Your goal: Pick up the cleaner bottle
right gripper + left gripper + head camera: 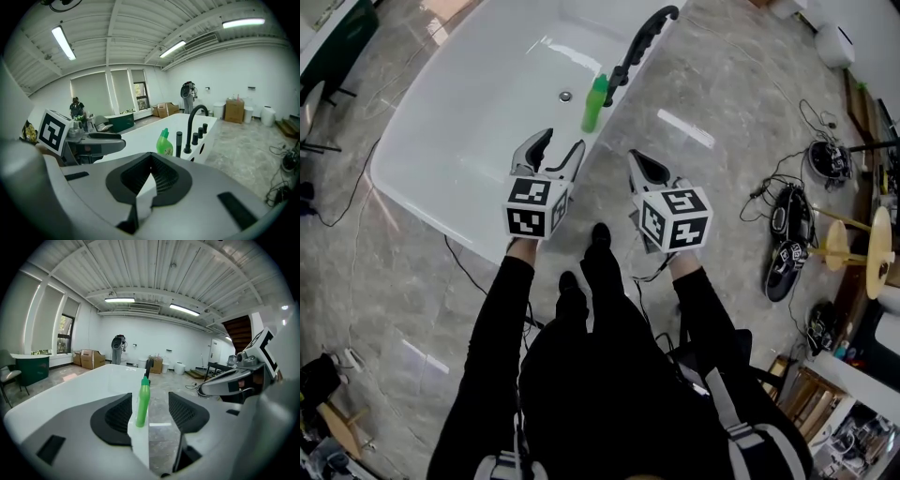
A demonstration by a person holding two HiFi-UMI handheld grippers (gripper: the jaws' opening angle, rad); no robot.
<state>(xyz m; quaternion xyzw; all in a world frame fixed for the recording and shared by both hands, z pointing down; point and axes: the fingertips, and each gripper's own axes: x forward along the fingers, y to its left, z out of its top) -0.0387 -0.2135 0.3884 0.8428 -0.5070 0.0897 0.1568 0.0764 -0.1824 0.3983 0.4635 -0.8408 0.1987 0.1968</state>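
The green cleaner bottle (594, 102) stands upright on the rim of a white bathtub (469, 141), beside a black faucet (642, 42). My left gripper (562, 142) hangs over the tub's near edge, short of the bottle, open and empty. In the left gripper view the bottle (142, 401) shows ahead through the gap of the left gripper (150, 412), with no pad touching it. My right gripper (647, 167) is over the floor to the bottle's right, shut on nothing. From the right gripper (151, 165), the bottle (164, 143) stands beyond the tips, left of the faucet (194, 125).
Black shoes (787, 253) and tangled cables (825, 159) lie on the marble floor at the right. Wooden pieces (853, 248) and clutter stand at the far right. A cable (464, 267) runs along the floor below the tub. The person's legs fill the bottom centre.
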